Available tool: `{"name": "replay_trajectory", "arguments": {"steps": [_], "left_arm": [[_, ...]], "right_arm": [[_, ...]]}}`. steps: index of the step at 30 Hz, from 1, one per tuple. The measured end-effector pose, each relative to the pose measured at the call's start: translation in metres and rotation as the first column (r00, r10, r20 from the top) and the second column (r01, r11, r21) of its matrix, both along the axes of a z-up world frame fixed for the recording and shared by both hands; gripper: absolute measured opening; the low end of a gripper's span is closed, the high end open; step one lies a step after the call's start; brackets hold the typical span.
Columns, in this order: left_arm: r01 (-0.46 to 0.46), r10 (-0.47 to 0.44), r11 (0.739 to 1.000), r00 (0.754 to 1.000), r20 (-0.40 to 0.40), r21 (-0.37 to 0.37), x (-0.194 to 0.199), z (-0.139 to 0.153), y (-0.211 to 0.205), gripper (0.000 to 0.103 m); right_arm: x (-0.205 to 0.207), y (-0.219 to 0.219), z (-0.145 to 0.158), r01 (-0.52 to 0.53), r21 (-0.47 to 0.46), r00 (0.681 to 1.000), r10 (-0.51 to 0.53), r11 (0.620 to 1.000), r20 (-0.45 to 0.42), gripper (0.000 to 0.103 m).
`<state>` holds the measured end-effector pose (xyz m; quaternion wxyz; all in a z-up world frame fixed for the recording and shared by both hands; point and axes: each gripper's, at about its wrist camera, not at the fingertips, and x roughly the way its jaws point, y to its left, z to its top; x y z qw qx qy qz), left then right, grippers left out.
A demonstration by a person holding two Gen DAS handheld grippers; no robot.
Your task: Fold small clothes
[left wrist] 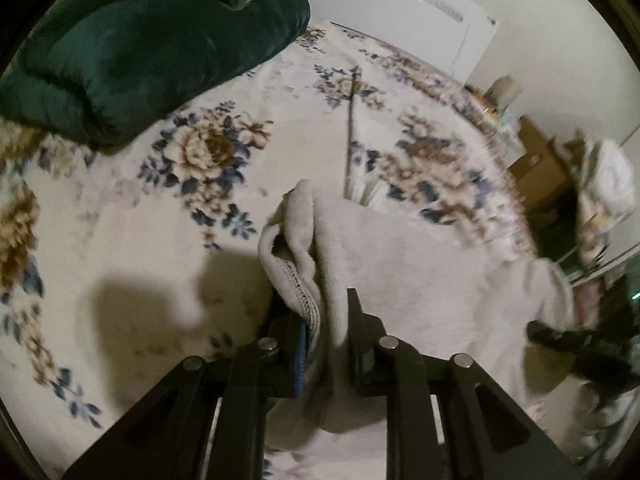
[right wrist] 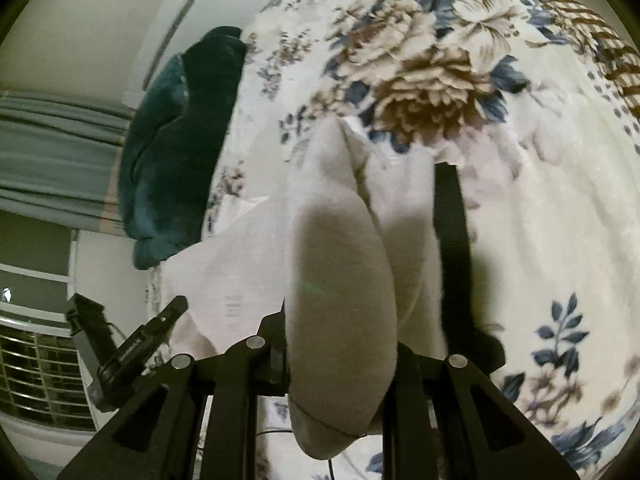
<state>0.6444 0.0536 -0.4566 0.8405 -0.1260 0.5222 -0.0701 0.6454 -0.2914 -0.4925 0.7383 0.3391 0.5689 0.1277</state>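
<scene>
A small pale grey fleece garment [left wrist: 420, 264] hangs stretched between my two grippers above a floral bedspread [left wrist: 120, 220]. My left gripper [left wrist: 320, 320] is shut on one bunched edge of it, the hem showing between the jaws. In the right wrist view my right gripper [right wrist: 340, 344] is shut on another part of the same garment [right wrist: 340, 240], which drapes over and hides the fingertips. The right gripper also shows at the right edge of the left wrist view [left wrist: 560, 336]. The left gripper shows at the lower left of the right wrist view [right wrist: 136, 344].
A dark green cushion [left wrist: 152, 44] lies on the bed at the far left; it also shows in the right wrist view [right wrist: 176, 152]. A thin stick [left wrist: 351, 128] lies on the bedspread. Cardboard boxes [left wrist: 536, 160] and a white bundle [left wrist: 608, 176] stand beyond the bed's right edge. A window grille [right wrist: 40, 380] is at left.
</scene>
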Motion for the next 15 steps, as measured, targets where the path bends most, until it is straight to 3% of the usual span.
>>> {"name": "replay_trajectory", "arguments": {"steps": [2, 5, 8, 10, 12, 14, 15], "left_arm": [[0.010, -0.011, 0.999, 1.000, 0.011, 0.052, -0.002, 0.002, -0.006, 0.021], [0.021, -0.027, 0.989, 0.999, 0.034, 0.144, -0.005, 0.007, -0.018, 0.026], [0.010, -0.023, 0.971, 0.998, 0.055, 0.239, -0.008, 0.012, -0.028, 0.040], [0.004, -0.021, 0.966, 0.998, 0.063, 0.258, -0.008, 0.015, -0.030, 0.046], [0.002, -0.020, 0.960, 0.998, 0.060, 0.279, -0.010, 0.016, -0.034, 0.078], [-0.006, -0.015, 0.954, 0.998, 0.066, 0.300, -0.012, 0.019, -0.036, 0.091], [-0.009, -0.014, 0.951, 0.997, 0.072, 0.308, -0.015, 0.023, -0.038, 0.096]], "right_arm": [[0.001, 0.001, -0.003, -0.018, -0.045, 1.000, 0.018, 0.999, -0.005, 0.021], [0.000, 0.013, 0.004, -0.059, -0.196, 0.998, 0.057, 0.979, -0.012, 0.024], [-0.001, 0.018, 0.009, -0.046, -0.277, 0.999, 0.042, 0.960, -0.021, 0.029], [-0.003, 0.022, 0.014, -0.036, -0.343, 0.999, 0.031, 0.939, -0.018, 0.034], [-0.007, 0.028, 0.020, -0.032, -0.419, 0.999, 0.026, 0.908, -0.020, 0.048], [-0.011, 0.032, 0.026, -0.019, -0.495, 1.000, 0.014, 0.869, -0.014, 0.060], [-0.016, 0.035, 0.030, -0.011, -0.551, 1.000, 0.007, 0.835, -0.009, 0.074]]}}
